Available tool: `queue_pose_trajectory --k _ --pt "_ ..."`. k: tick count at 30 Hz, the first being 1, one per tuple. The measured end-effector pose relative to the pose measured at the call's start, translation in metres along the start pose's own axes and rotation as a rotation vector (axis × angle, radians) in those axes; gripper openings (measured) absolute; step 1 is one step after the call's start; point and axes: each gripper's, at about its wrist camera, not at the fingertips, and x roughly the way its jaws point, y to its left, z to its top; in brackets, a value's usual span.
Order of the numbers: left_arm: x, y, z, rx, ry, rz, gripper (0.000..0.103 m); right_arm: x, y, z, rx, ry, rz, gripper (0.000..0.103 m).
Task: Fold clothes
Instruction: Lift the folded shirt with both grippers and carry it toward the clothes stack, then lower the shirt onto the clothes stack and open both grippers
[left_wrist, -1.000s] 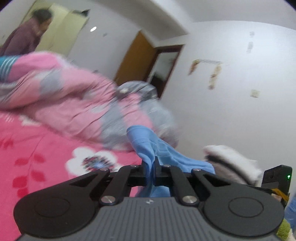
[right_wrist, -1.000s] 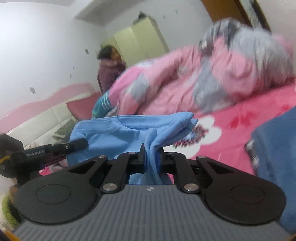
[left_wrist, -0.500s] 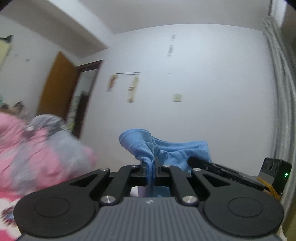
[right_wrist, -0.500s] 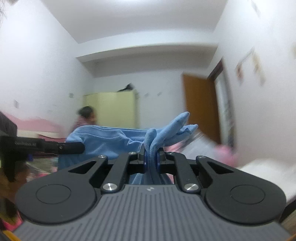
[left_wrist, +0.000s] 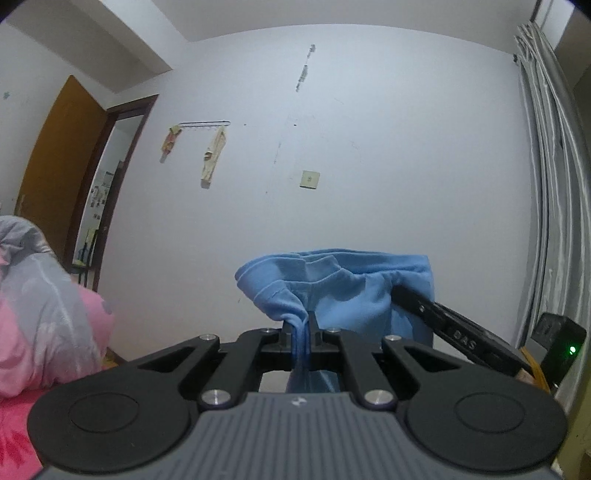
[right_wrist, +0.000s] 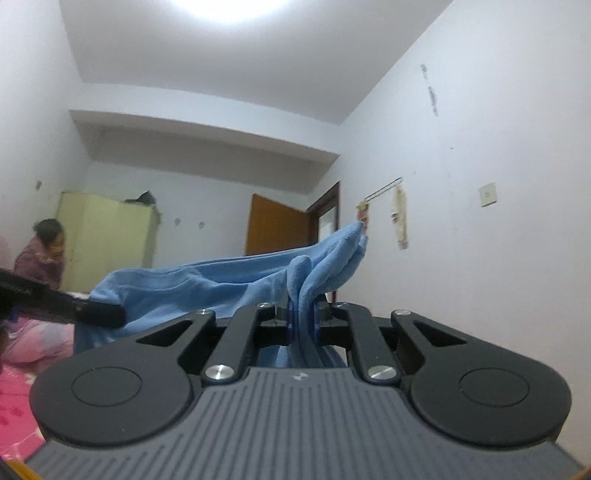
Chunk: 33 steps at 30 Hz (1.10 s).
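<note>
Between both clamped grippers, the blue garment (left_wrist: 343, 284) hangs near a bare wall (left_wrist: 388, 147).

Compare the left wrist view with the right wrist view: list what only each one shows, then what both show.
Only the left wrist view: the grey curtain and the left hand-held gripper shut on the blue garment.

Only the right wrist view: the yellow-green wardrobe, a person beside it, the bright ceiling light, and the right hand-held gripper shut on the garment.

Both: the blue garment, the brown door, the wall switch, and pink bedding.
</note>
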Motion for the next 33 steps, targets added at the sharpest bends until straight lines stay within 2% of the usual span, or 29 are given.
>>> queue_pose_trajectory --k 4,9,19,25,33 --pt "0.028 -0.004 -0.002 0.004 0.010 -0.008 0.005 0.028 -0.035 -0.005 0.031 -0.011 -0.013 0.008" --pt "0.049 0.004 -0.009 -0.002 0.021 -0.002 0.005 0.057 -0.056 -0.014 0.048 0.005 -0.009 0.008" --pt "0.075 0.061 -0.028 -0.075 0.070 0.056 0.005 0.132 -0.073 -0.055 0.033 0.153 0.052 0.008" --pt "0.085 0.111 -0.048 -0.133 0.111 0.129 0.005 0.188 -0.059 -0.087 0.026 0.274 0.128 0.008" --pt "0.102 0.190 -0.084 -0.244 0.197 0.217 0.006 0.259 -0.017 -0.147 -0.054 0.535 0.209 0.008"
